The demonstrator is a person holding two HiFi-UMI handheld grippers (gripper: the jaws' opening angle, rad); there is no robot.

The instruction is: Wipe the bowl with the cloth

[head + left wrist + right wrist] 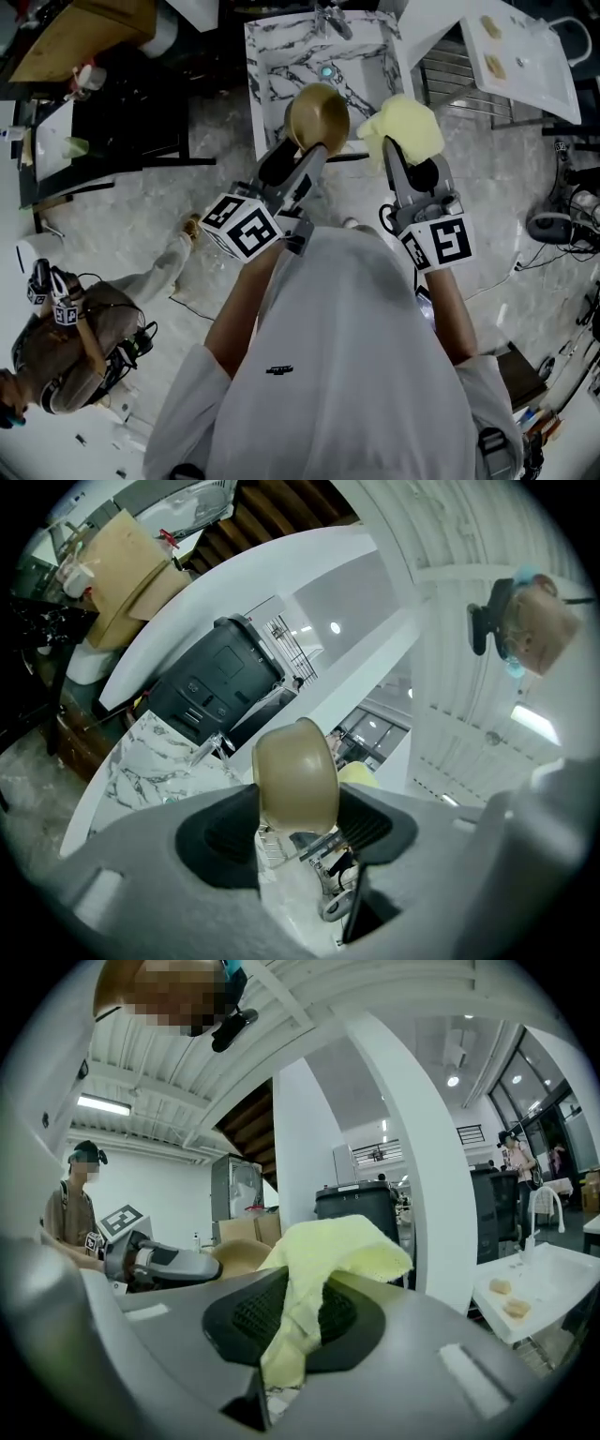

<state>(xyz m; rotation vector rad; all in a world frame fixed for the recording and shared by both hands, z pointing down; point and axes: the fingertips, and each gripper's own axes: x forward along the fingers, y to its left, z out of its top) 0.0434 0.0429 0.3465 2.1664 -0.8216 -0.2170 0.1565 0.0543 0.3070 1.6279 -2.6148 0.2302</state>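
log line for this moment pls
left gripper shut on bowl | right gripper shut on cloth | both held over sink | cloth beside bowl, apart | wiping not yet begun

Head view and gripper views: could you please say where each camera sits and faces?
Head view: on the person's head, facing steeply down at the sink; torso, forearms, left gripper and right gripper show.
Left gripper view: rides that gripper, looks along its jaws, shut on the bowl.
Right gripper view: rides that gripper, looks along its jaws, shut on the cloth.
Shared: the bowl shows in all three.
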